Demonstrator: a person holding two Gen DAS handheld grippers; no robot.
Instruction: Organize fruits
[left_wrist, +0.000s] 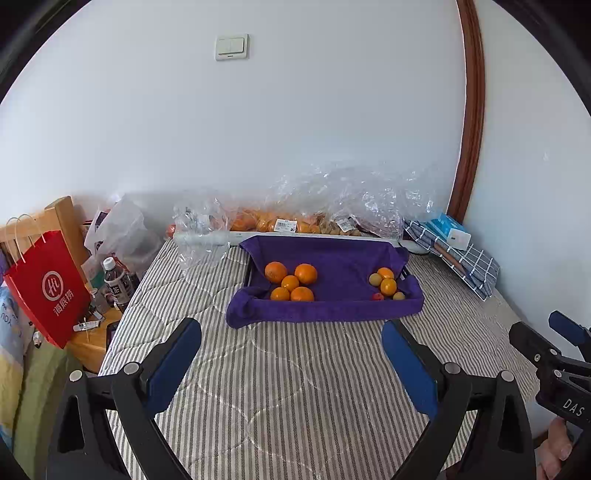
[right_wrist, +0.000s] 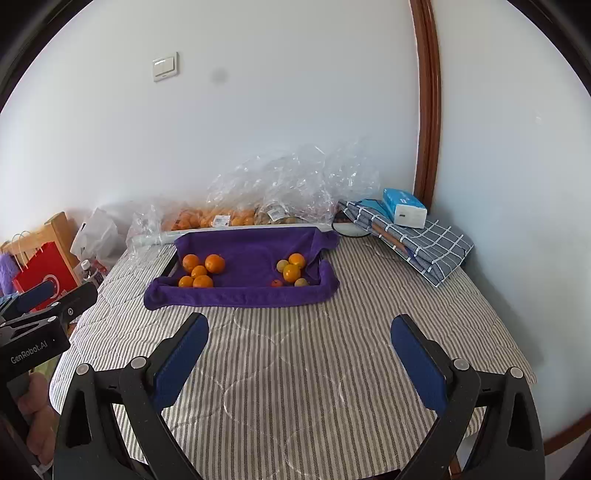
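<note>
Both my grippers (left_wrist: 291, 354) (right_wrist: 300, 349) are wide open and hold nothing. The oranges (left_wrist: 291, 282) sit in the purple tray (left_wrist: 325, 312). They look round and rolly, so I'd pinch one across its middle.

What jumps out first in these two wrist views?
The purple towel-lined tray in the middle of the striped bed cover, with a cluster of oranges at its left end and a mixed clump of smaller fruits at its right. Behind it, crinkled clear plastic bags of more fruit lie along the wall. Both the left gripper and right gripper are open, empty, short of the tray.
</note>
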